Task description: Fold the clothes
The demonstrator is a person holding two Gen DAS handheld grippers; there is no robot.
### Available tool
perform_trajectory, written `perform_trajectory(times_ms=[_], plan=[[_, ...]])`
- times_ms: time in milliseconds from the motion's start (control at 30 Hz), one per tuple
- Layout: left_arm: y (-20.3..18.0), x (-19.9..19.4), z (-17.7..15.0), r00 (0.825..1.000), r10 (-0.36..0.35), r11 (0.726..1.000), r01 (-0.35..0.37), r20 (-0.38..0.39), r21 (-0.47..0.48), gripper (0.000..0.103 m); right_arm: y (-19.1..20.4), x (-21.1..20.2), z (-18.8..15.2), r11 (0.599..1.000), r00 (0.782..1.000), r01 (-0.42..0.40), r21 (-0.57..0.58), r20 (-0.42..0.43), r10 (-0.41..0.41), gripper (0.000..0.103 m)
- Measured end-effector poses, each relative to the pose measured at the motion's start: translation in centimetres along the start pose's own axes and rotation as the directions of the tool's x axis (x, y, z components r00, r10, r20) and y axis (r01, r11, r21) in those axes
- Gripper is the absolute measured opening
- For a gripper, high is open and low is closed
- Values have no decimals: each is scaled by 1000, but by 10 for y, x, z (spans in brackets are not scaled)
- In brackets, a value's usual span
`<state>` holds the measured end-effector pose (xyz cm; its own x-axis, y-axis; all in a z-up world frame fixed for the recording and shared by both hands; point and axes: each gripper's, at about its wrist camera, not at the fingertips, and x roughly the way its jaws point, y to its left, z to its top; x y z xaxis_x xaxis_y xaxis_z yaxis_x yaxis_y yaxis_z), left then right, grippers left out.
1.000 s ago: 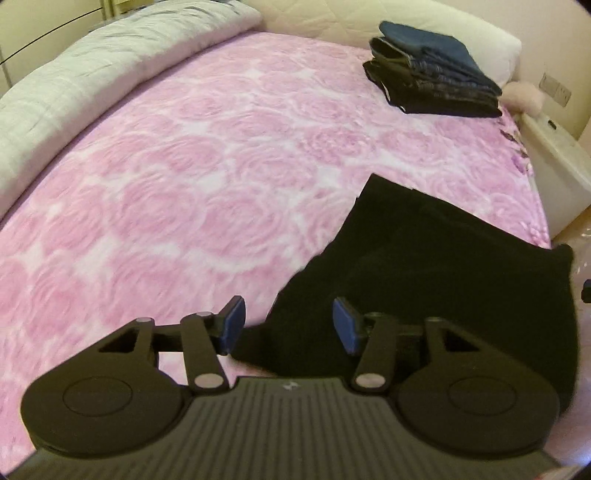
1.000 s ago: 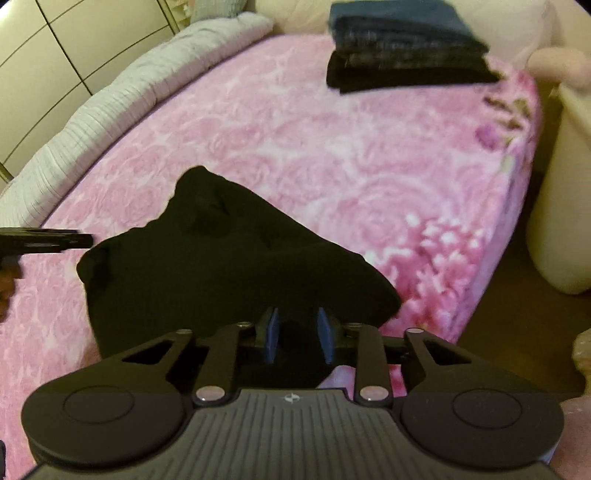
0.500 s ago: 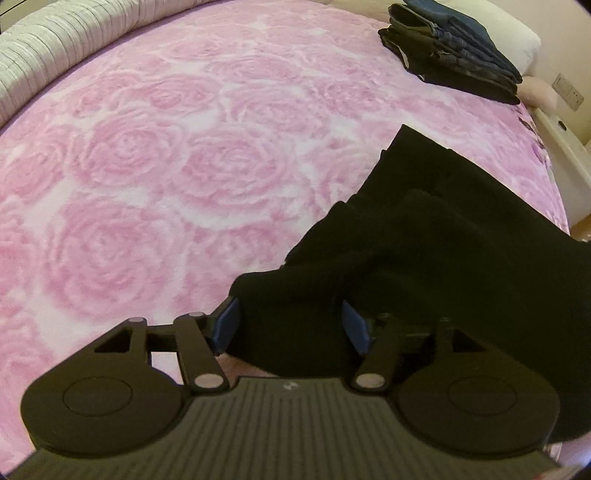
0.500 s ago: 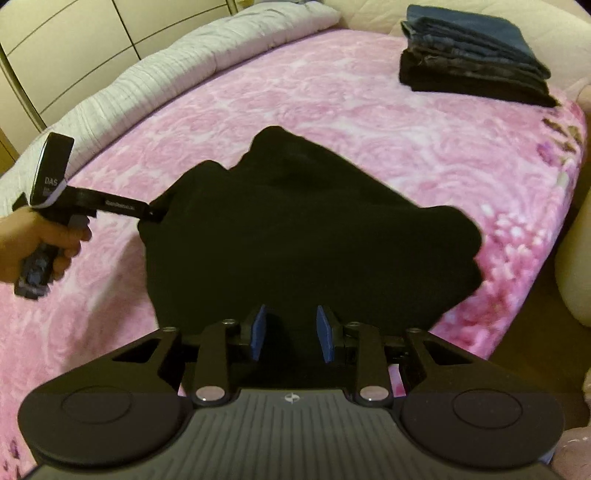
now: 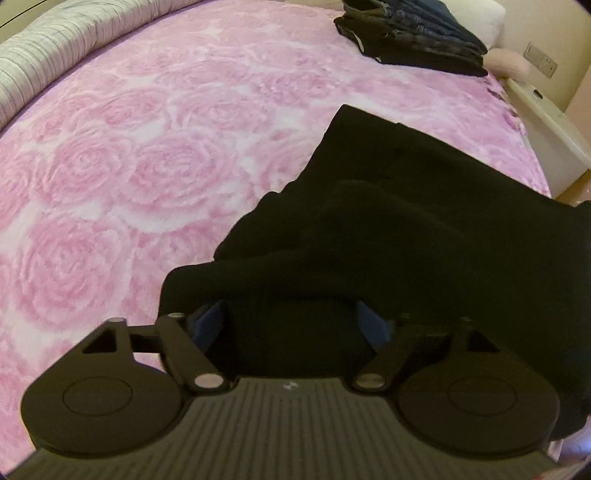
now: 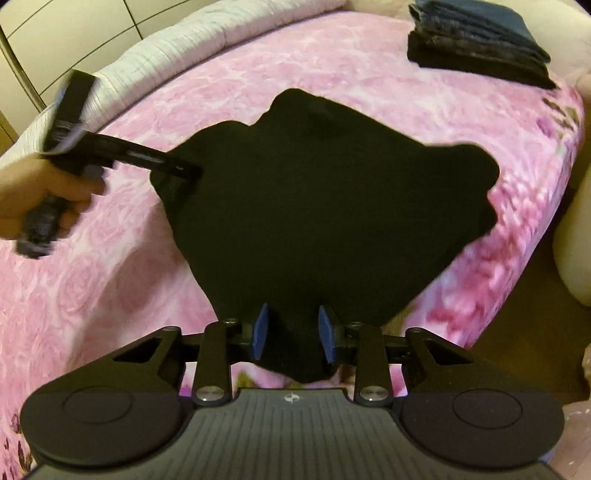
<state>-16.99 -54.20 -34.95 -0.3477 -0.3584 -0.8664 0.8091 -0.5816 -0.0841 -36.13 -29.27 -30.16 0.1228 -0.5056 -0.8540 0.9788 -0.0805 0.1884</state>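
On the pink bed [image 6: 332, 74]: black garment [image 6: 325, 206] spread flat | left gripper [image 5: 291, 325] jaws just opening, wide, cloth between | right gripper [image 6: 293, 332] just parting, fabric between — advice: release both corners together — then smooth.

Left gripper [image 5: 291, 325] over black garment [image 5: 424, 221] on pink rose-patterned blanket [image 5: 129, 177].
Jaws wide, just been opening; garment's near edge lies between the blue pads [image 5: 210, 317], no squeeze evident. Folded dark clothes stack [image 5: 413, 33] at far end, well apart. Striped grey-white bedding roll [image 5: 66, 48] upper left.
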Motion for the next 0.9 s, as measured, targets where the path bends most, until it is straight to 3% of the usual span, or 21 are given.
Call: perform_trajectory(times_ms=[33, 167, 333, 367, 400, 433, 533, 733, 833, 900], plan=[[1, -5, 0, 1000, 4, 1000, -4, -4, -3, 74, -1, 0, -2, 1000, 1000, 5, 7, -14, -5, 41], [-7, -43, -3, 1000, 16, 1000, -16, 15, 9, 63, -9, -9, -7, 997, 996, 43, 60, -86, -38, 41], [-45, -88, -19, 998, -39, 992, 33, 50, 120, 63, -5, -43, -16, 993, 1000, 19, 121, -24, -16, 43], [-58, -92, -22, 997, -67, 985, 58, 46, 164, 63, -1, -44, -17, 993, 1000, 2, 121, -19, 0, 46], [-70, -93, -24, 994, -99, 973, 89, 37, 212, 63, 3, -46, -18, 993, 1000, -14, 120, -14, 16, 57], [-82, -92, -24, 992, -127, 958, 115, 28, 263, 63, 6, -43, -20, 994, 1000, -23, 109, -19, 25, 66], [-114, -84, -22, 981, -192, 904, 174, 7, 390, 64, 11, -30, -27, 998, 999, -39, 44, -19, 40, 67], [-130, -52, -1, 959, -282, 868, 271, -36, 416, 65, 3, 8, -29, 983, 987, -121, -136, 90, 134, 67], [-136, -32, 12, 956, -286, 850, 284, -65, 443, 65, -15, 18, -20, 975, 968, -204, -89, 132, 214, 67], [-144, -18, 17, 960, -266, 838, 275, -87, 471, 66, -28, 22, -18, 958, 945, -286, -20, 159, 285, 72]])
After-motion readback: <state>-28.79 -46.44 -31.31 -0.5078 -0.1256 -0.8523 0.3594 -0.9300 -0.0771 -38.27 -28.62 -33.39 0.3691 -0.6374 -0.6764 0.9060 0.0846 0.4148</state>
